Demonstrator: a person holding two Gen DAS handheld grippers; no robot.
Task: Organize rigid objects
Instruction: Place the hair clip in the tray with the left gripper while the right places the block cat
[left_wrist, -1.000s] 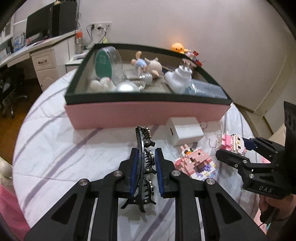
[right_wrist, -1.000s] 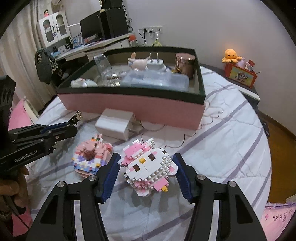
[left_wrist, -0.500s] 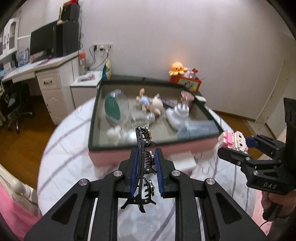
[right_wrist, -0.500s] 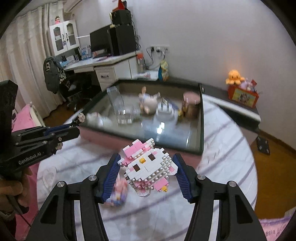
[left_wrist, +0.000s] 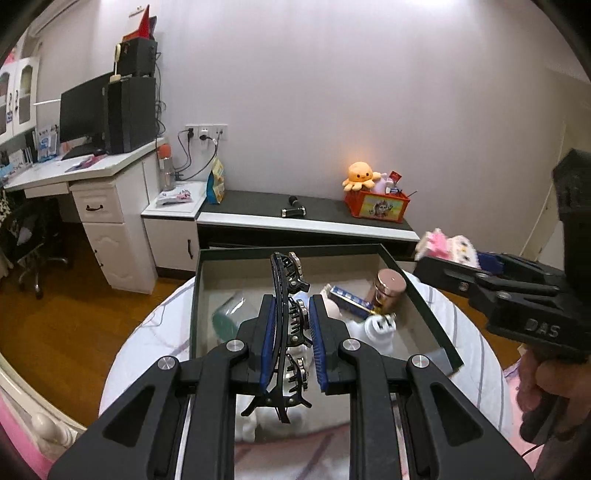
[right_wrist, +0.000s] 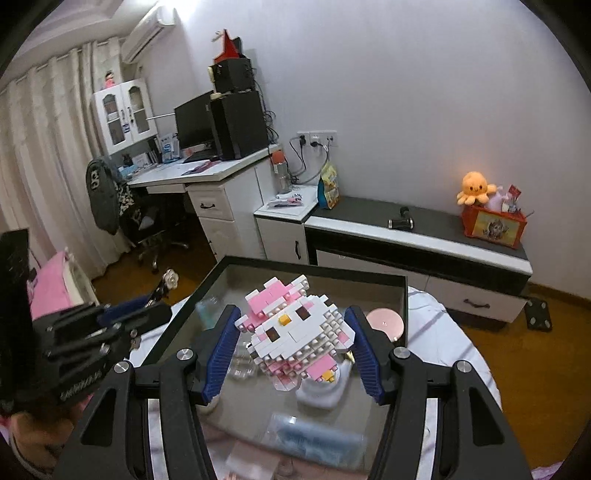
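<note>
- Against 1 second ago, I have both tools raised: then they sat low by the pink side of the box with 2 brick figures on the cloth; now I look down into the box (left_wrist: 421, 295) from above, with the far wall and cabinets filling the view.
- My left gripper (left_wrist: 291, 343) is clamped on the black hair claw (left_wrist: 286, 306), which stands on edge between the blue pads, above the box interior.
- My right gripper (right_wrist: 291, 343) is closed on the pink-and-white brick cat (right_wrist: 295, 332), held over the box ahead of the tool.
- Below and ahead of the left tool lie a rose-gold jar (left_wrist: 388, 288), a white plug (left_wrist: 380, 328) and a blue-and-white packet (left_wrist: 347, 297).
- The second brick figure and the white charger block from 1 second ago are out of my view.
- Readable writing: "DAS" on the right tool's body (left_wrist: 539, 325). The lettering on the left tool's body (right_wrist: 79, 380) is too blurred to read.
</note>
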